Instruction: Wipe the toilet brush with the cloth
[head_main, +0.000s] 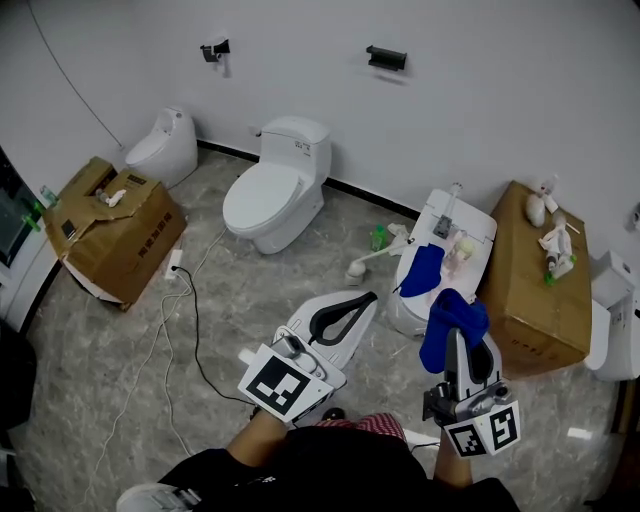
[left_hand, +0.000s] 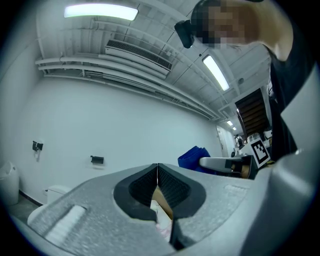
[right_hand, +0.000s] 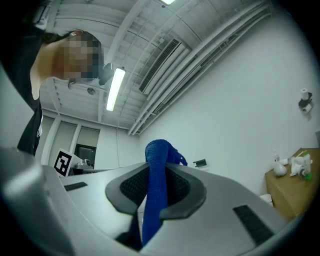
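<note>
Head view: toilet brush, handle rightward

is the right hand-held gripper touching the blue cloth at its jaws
Touching: right gripper view shows the blue fabric cloth pinched between jaws of the right hand-held gripper.

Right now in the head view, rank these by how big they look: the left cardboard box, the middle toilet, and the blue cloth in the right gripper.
1. left cardboard box, largest
2. middle toilet, somewhat smaller
3. blue cloth in the right gripper, smallest, though it is nearest the camera
</note>
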